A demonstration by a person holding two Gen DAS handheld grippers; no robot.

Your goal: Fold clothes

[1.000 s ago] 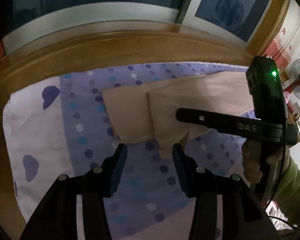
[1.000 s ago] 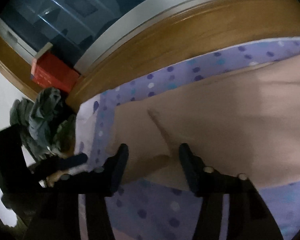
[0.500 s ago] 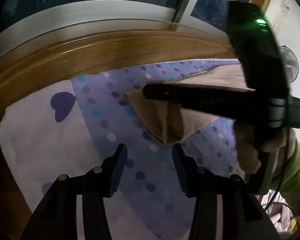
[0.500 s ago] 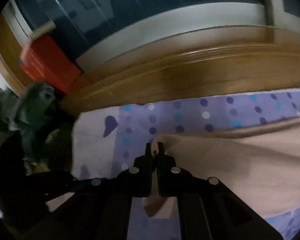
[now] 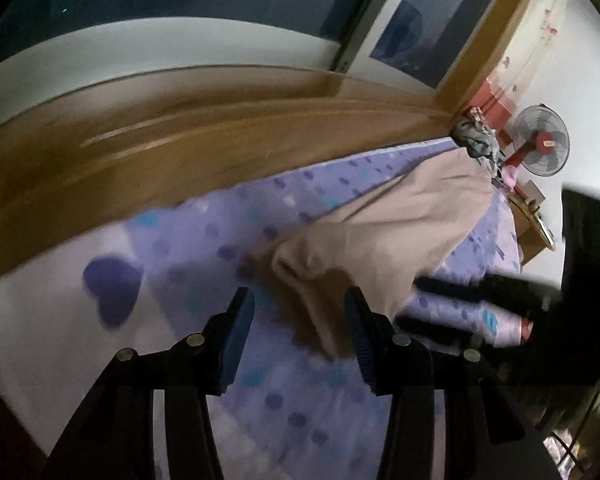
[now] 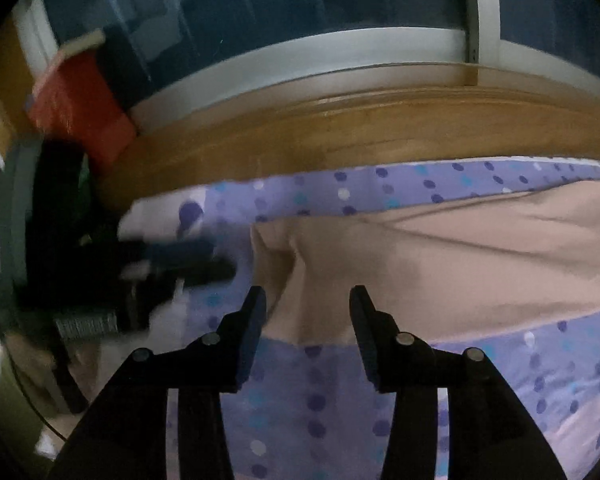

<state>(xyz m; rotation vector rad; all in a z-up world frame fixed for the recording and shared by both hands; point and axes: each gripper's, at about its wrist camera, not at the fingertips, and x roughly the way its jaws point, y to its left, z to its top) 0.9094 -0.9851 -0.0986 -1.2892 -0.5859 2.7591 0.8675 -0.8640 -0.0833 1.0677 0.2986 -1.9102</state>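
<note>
Both claws (image 5: 298, 312) (image 6: 308, 312) gape over beige garment (image 6: 460, 264) on dotted purple bedsheet (image 6: 320, 400).

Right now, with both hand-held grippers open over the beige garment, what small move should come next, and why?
Probably close the left hand-held gripper on the bunched end of the beige garment. That end lies crumpled between its open fingers on the dotted purple sheet, so it likely needs pulling flat before folding. The right hand-held gripper is open too, over the garment's near edge.
</note>
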